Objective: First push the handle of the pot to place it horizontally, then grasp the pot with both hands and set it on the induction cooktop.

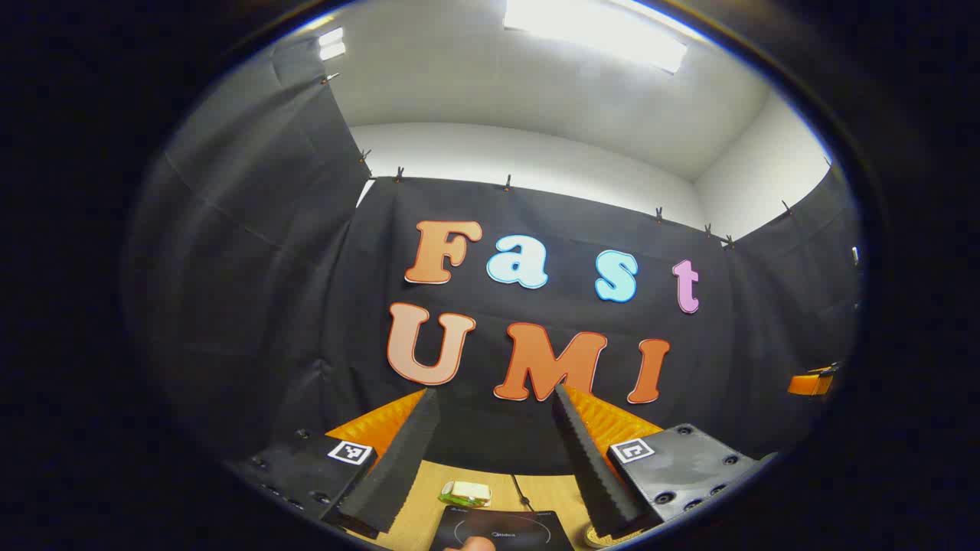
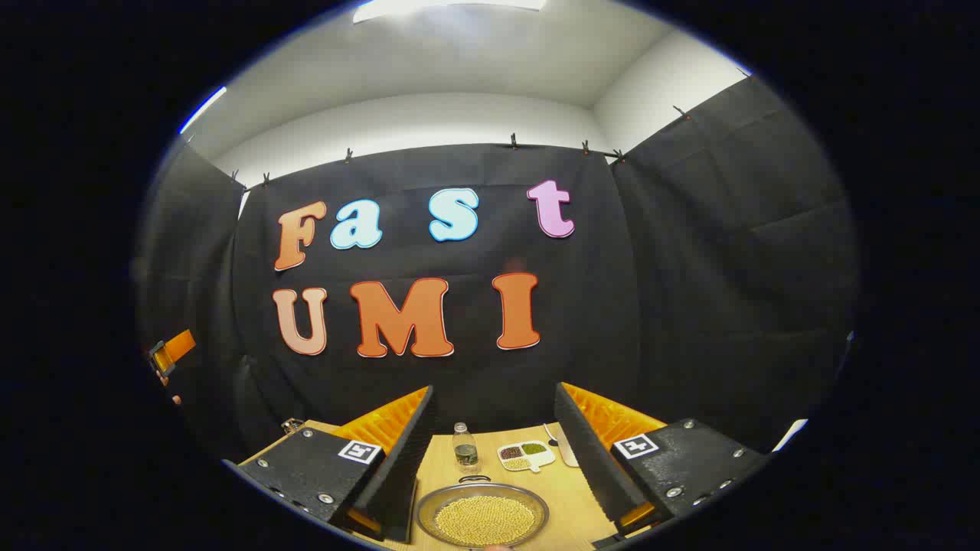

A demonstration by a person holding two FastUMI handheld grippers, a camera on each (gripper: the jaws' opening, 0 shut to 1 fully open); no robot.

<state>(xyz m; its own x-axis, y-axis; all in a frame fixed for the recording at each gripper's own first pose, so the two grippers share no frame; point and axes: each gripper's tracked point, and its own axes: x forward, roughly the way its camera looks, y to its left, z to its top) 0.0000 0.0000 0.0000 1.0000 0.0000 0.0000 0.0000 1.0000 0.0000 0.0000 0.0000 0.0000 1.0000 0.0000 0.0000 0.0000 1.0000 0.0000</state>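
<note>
While both grippers hang high above the counter [image 2: 566, 490] and point at the booth wall, no step of the task looks begun. The left gripper [image 1: 494, 459] has its jaws wide apart with nothing between them; the right gripper [image 2: 494, 459] likewise holds its jaws apart and empty.

In the right gripper view the pot [image 2: 482, 514] sits at the near edge of the counter, between that gripper's fingers and below them. It is a shallow metal pan filled with small yellow beads or beans. A thin dark loop at its far rim may be the handle [image 2: 475, 479], but it is too small to be sure which way it lies.

In the left gripper view the cooktop [image 1: 501, 529], a flat dark slab with a ring marked on it, lies near and below that gripper, with a cable running off its far side.

Judging from this, the handle push comes first: a gripper must drop to the pot's rim and nudge the handle level before both close on the pot.

Beyond the pot stand a small bottle [image 2: 464, 445], contents unclear, and a white divided tray [image 2: 525, 455] holding dark, green and pale grains in separate sections. A small green-and-white thing [image 1: 465, 493] lies beyond the cooktop.
</note>
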